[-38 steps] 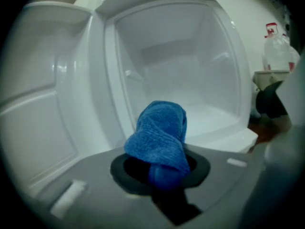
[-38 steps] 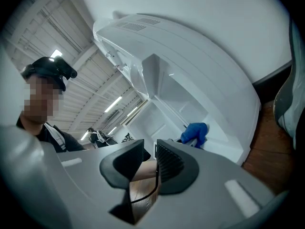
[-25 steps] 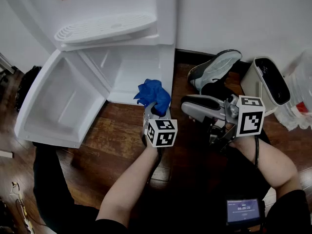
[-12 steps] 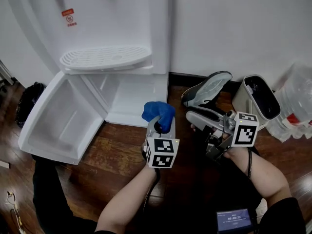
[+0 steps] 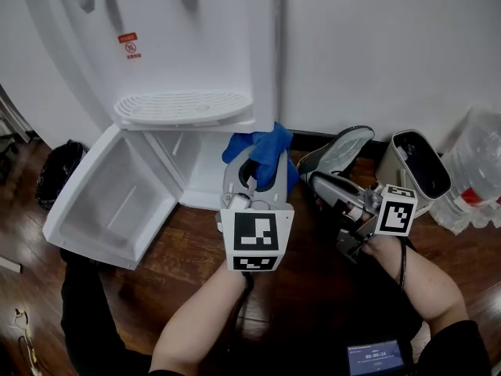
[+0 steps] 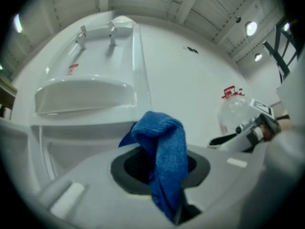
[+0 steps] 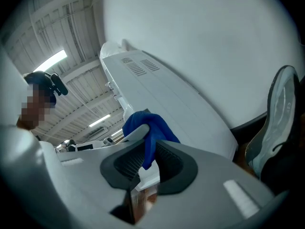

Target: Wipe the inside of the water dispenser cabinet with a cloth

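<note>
Shone evenly from ceiling lamps [image 6: 251,28], far right; bowed and blackened at both gripper views' edges; blurred nearest parts.

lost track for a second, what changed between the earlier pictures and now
The left gripper, shut on the blue cloth throughout, rose from low in front of the cabinet up toward the drip tray. Nothing was taken or let go. The right gripper stayed shut and empty by the shoe; the cabinet door stayed open.
</note>
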`<state>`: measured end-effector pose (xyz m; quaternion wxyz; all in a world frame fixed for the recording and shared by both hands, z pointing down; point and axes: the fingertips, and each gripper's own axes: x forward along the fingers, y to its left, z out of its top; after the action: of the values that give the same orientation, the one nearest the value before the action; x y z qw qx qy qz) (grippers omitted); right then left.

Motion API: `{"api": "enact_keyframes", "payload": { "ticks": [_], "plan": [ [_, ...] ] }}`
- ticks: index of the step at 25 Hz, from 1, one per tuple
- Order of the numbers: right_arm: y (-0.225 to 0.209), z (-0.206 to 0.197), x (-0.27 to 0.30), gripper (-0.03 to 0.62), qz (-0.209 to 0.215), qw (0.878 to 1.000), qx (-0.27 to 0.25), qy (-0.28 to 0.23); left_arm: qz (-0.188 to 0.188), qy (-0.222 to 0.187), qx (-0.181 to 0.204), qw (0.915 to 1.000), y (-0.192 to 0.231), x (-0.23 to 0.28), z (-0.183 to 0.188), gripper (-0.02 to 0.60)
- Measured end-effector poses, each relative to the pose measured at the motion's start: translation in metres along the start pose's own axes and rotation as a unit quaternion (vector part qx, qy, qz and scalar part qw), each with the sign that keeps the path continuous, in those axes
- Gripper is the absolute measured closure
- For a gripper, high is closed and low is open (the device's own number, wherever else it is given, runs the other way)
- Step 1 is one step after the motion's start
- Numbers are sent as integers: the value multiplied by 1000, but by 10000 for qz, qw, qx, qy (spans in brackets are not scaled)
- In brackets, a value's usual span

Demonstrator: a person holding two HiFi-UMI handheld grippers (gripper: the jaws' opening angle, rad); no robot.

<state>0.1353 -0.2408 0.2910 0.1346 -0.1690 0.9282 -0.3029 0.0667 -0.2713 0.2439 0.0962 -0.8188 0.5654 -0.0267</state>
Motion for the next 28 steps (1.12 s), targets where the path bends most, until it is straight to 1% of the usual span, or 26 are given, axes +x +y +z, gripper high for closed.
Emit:
{"api": "enact_keyframes", "payload": {
  "ticks": [4, 6, 8, 11, 14, 16, 17, 18, 20, 21, 22, 23, 25, 28],
  "plan": [
    [-1, -8, 0, 522, 1, 9999, 36, 145, 405, -236, -30, 9989, 30, -7, 4, 489],
    [-2, -10, 0, 522, -2, 9998, 38, 189, 662, -209, 69, 9976, 58, -12, 3, 489],
    [-3, -12, 0, 522, 9, 9997, 40, 222, 919, -118, 71, 9957, 90, -21, -2, 489],
    [-3, -14, 1, 522, 28, 9997, 27, 258, 1351, 23, -47, 9908, 138, -35, -9, 489],
    [-3, -16, 0, 522, 15, 9996, 15, 271, 1697, 148, -379, 9846, 175, -46, -13, 489],
    [-2, -16, 0, 522, -4, 9997, 11, 256, 2032, 220, -539, 9774, 201, -55, -18, 489],
    [-2, -16, 1, 522, -13, 9997, 11, 246, 2253, 231, -609, 9721, 215, -62, -20, 491],
    [-1, -16, 1, 522, -21, 9997, 10, 242, 2517, 214, -700, 9650, 230, -70, -22, 491],
    [-2, -17, 4, 522, -31, 9996, 11, 266, 3088, 90, -962, 9462, 260, -92, -28, 493],
    [-2, -18, 5, 522, -31, 9996, 15, 287, 3294, 20, -1081, 9380, 270, -102, -31, 495],
    [-2, -18, 6, 522, -28, 9995, 17, 307, 3398, -18, -1122, 9338, 274, -108, -35, 495],
    [-1, -19, 7, 522, -20, 9995, 14, 327, 3416, -6, -1076, 9337, 274, -110, -38, 496],
    [2, -20, 9, 522, 4, 9993, 2, 369, 3360, 105, -917, 9373, 268, -106, -45, 497],
    [6, -22, 12, 522, 49, 9991, -9, 415, 3233, 158, -955, 9413, 262, -97, -49, 497]
  ]
}}
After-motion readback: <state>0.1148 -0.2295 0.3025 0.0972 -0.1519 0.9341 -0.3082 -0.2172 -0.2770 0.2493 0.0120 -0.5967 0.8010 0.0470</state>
